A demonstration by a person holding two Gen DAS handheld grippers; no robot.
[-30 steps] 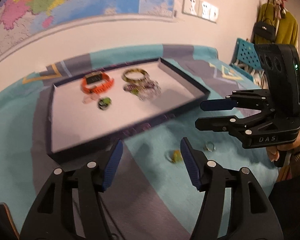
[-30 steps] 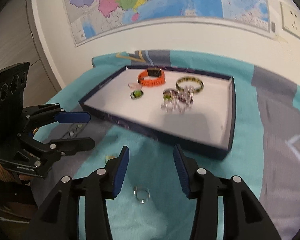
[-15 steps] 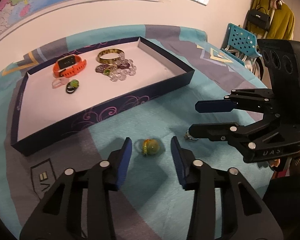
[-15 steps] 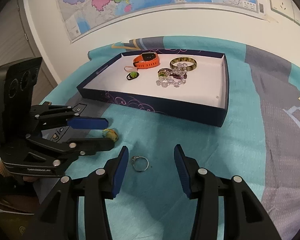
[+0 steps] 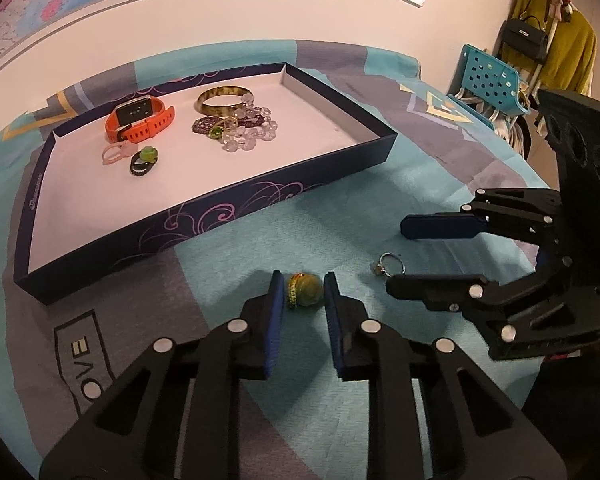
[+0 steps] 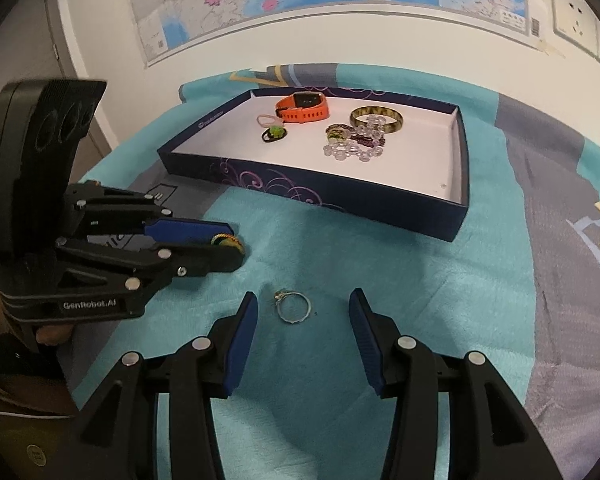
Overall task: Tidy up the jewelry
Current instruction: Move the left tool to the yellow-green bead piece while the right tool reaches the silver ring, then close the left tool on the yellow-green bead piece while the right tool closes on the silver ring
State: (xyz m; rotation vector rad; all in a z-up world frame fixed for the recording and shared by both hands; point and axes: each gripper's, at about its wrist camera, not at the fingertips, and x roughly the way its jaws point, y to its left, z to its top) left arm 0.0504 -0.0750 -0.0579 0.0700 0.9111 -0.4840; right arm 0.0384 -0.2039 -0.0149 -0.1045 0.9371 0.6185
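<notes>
A green and yellow ring (image 5: 304, 290) lies on the teal cloth between the jaws of my left gripper (image 5: 302, 282). Those jaws are closing on it, with a thin gap still showing on each side. In the right wrist view the left gripper (image 6: 236, 245) reaches in from the left with the ring (image 6: 225, 240) between its fingers. A thin silver ring (image 6: 294, 308) lies flat on the cloth between the wide-apart fingers of my open right gripper (image 6: 304, 300). The left wrist view also shows the right gripper (image 5: 398, 255) and the silver ring (image 5: 390, 264).
A navy tray (image 5: 220, 216) with a white floor lies beyond both rings. It holds an orange watch (image 5: 140, 120), a bangle (image 5: 224, 98), clear beads (image 5: 248, 132) and small rings. A teal perforated chair (image 5: 488, 76) and hung clothes (image 5: 556, 48) stand at the far right.
My left gripper's jaws have narrowed from wide apart to just outside the green ring. Both grippers came down and forward, so each ring now lies between a pair of fingers.
</notes>
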